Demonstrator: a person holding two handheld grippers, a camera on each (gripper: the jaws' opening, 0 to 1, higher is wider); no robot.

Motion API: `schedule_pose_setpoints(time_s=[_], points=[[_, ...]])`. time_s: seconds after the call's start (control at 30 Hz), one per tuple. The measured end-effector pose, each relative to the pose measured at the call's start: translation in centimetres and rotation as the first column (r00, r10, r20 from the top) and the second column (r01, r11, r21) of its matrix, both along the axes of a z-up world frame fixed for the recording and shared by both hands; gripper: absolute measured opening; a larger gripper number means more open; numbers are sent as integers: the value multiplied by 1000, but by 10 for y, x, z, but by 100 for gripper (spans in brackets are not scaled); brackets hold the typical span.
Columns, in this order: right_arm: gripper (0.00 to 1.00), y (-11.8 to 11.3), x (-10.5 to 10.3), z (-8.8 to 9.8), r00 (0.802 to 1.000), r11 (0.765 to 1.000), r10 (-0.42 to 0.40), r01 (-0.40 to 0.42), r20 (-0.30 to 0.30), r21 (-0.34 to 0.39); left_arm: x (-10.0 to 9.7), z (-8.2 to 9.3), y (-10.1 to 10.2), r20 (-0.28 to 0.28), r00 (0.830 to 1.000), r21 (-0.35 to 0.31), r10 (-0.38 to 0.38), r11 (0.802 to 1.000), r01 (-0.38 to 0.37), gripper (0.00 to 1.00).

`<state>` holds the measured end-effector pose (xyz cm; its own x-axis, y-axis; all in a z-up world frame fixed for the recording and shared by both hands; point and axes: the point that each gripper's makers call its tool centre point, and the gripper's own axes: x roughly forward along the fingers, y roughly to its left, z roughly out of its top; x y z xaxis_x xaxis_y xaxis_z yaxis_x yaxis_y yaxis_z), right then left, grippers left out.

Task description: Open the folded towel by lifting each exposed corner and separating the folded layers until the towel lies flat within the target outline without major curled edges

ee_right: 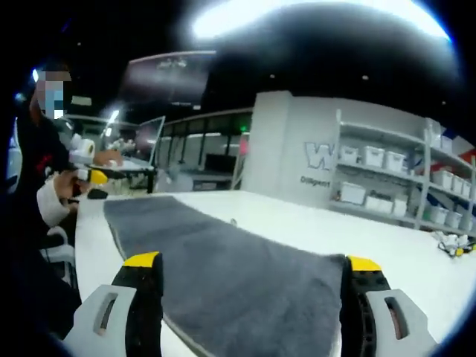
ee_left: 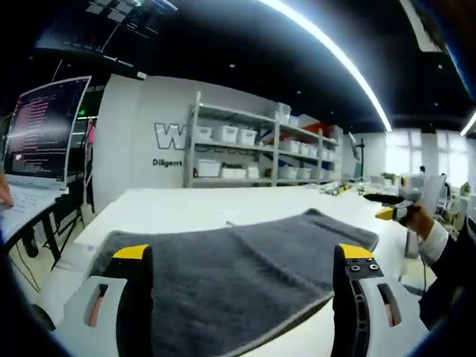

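Left gripper view shows the grey towel [ee_left: 238, 275] lying spread on the white table [ee_left: 186, 204], just in front of the left gripper [ee_left: 245, 260], whose jaws stand wide apart with nothing between them. Right gripper view shows the same towel [ee_right: 245, 275] as a long strip running away toward the person [ee_right: 37, 171], and the right gripper [ee_right: 253, 271] is also wide and holds nothing.

I judge that the opening is far along or nearly finished: the cloth looks mostly flat. Across the middle there is a faint ridge, which may be a crease or one remaining fold; the fisheye view is too poor to decide. The far corner in the left gripper view seems a little raised. No target outline is clear to me on the table.

The next move, as I judge it, calls for lowering one gripper to the near edge, pinching only the top layer, and drawing it outward to check for a hidden fold.

Behind the table stand shelves with white boxes [ee_left: 238, 149] and a laptop [ee_left: 41, 134].
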<state>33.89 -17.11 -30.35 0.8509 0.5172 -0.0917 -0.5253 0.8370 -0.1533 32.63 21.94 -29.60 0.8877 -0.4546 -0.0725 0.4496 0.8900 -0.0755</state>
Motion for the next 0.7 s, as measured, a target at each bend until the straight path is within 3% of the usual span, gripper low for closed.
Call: schedule_pose_setpoints(time_s=[0.17,0.27,0.53,0.7], points=[[96,-12,-18,13,999,999,-44,44,30,31,-28,-7,-12,-7,1000,16,-16,1000,16,99],[95,-17,-32,22,997,997,-53,50,49,59,-36,1,-15,9,1000,43,-24,999,23,99],[99,-22,-55,30,997,995,-51,45,65,89,-43,15,-14,16,1000,1,-14,1000,14,100],[99,-22,-56,29,997,994,-46,39,69,98,-47,9,-10,8,1000,64,-4,998,4,100]])
